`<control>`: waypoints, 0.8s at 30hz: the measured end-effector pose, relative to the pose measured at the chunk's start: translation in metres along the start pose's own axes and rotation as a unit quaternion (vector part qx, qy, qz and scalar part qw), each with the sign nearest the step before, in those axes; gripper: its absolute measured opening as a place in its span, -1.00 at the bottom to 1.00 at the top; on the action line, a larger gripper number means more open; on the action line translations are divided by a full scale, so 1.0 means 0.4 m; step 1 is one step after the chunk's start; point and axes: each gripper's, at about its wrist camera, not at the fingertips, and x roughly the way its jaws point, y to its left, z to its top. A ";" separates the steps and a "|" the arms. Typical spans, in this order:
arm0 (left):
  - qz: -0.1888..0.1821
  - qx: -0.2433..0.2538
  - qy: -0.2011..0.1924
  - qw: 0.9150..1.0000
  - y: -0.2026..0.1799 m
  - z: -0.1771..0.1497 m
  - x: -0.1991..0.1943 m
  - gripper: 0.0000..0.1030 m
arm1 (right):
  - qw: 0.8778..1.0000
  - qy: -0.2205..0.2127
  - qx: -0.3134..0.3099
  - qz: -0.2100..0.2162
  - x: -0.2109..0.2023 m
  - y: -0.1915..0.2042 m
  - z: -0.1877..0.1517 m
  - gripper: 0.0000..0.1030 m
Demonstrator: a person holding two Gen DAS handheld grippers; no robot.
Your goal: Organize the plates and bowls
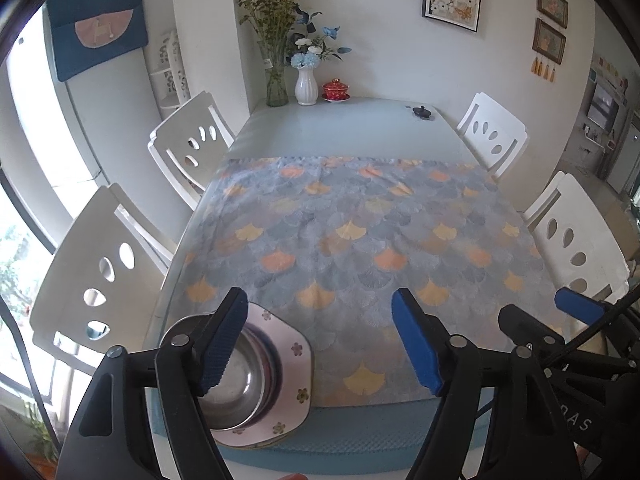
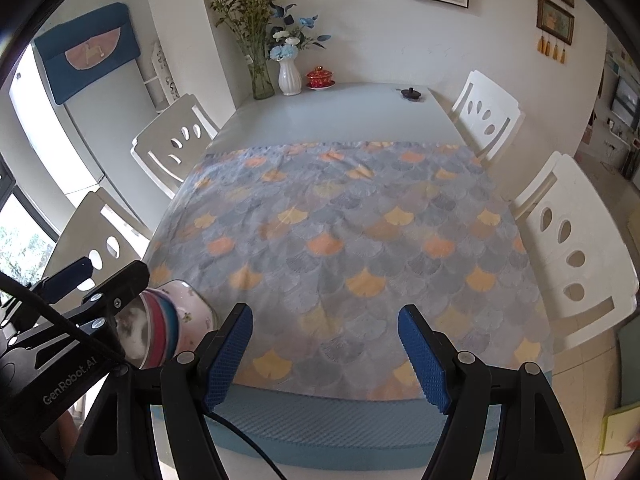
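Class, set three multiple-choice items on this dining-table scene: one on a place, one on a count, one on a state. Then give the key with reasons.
1. Where is the stack of dishes?
A. near left corner of the table
B. far end, beside the vases
C. on a chair

2. How many white chairs show?
A. two
B. four
C. six

3. How do the right gripper jaws stand?
A. clamped on a bowl
B. shut, empty
C. open, empty

Key: A, it sits at the near left edge; B, two flank each side; C, only cloth shows between them.

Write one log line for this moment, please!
left tool: open, empty | right tool: open, empty | bowls: stacked on plate
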 end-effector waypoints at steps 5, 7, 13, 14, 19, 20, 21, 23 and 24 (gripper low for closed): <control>0.004 -0.012 -0.006 1.000 -0.033 0.021 0.007 0.51 | 1.000 -0.011 -0.003 -0.008 0.007 -0.044 0.027 0.42; 0.014 -0.019 -0.005 1.000 -0.045 0.028 0.013 0.53 | 1.000 -0.016 -0.002 -0.012 0.007 -0.062 0.035 0.42; 0.032 -0.021 0.003 0.999 -0.084 0.033 0.033 0.56 | 1.000 -0.012 0.002 -0.017 0.019 -0.107 0.036 0.42; 0.033 -0.020 0.004 0.999 -0.090 0.032 0.036 0.56 | 1.000 -0.010 0.003 -0.016 0.022 -0.115 0.035 0.42; 0.039 -0.016 0.011 0.999 -0.120 0.026 0.051 0.56 | 1.000 -0.004 0.003 -0.014 0.034 -0.146 0.029 0.42; 0.041 -0.018 0.011 0.999 -0.125 0.024 0.054 0.56 | 1.000 -0.004 0.001 -0.014 0.036 -0.151 0.029 0.42; 0.042 -0.021 0.011 0.999 -0.129 0.023 0.055 0.56 | 1.000 -0.004 -0.001 -0.014 0.037 -0.155 0.028 0.42; 0.039 -0.030 0.011 0.999 -0.135 0.022 0.059 0.56 | 1.000 -0.003 -0.006 -0.015 0.041 -0.165 0.028 0.42; 0.038 -0.034 0.012 0.999 -0.137 0.022 0.062 0.56 | 1.000 -0.003 -0.008 -0.015 0.041 -0.170 0.029 0.42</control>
